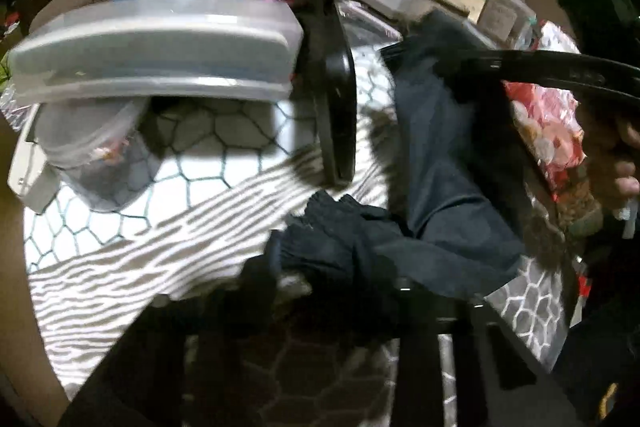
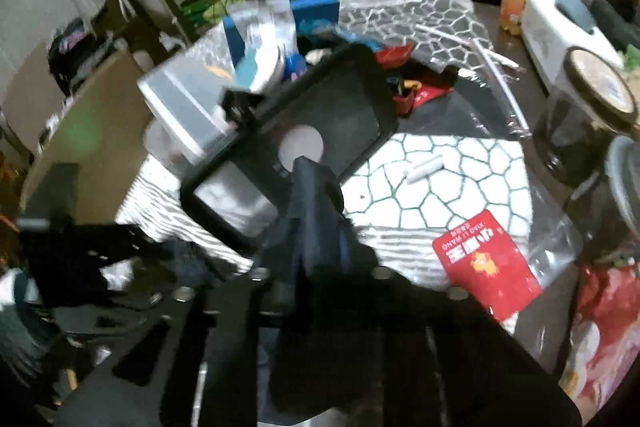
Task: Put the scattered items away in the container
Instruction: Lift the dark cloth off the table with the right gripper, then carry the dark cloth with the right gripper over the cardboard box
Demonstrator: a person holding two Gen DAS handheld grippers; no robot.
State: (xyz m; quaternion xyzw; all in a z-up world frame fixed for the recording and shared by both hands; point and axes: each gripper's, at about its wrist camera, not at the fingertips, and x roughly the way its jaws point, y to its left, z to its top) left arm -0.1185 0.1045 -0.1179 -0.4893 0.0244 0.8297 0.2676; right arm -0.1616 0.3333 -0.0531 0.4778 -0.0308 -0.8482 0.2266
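A dark navy cloth (image 1: 436,155) hangs stretched between both grippers above the table. My left gripper (image 1: 340,279) is shut on its bunched lower end. My right gripper (image 2: 316,279) is shut on the other end, and the cloth (image 2: 312,211) rises from between its fingers. In the left wrist view the right gripper's tip (image 1: 416,47) meets the cloth's top, with a hand (image 1: 626,167) behind it. A black phone case (image 2: 288,147) stands tilted beside a clear lidded container (image 1: 152,55), which holds several items. The case shows edge-on in the left wrist view (image 1: 334,107).
A red packet (image 2: 486,263), a small white tube (image 2: 424,173) and a red snack bag (image 1: 548,131) lie on the hexagon-patterned table cover (image 2: 440,155). A dark glass jar (image 2: 580,115), a white box (image 2: 560,27) and an orange bottle (image 2: 514,7) stand farther back.
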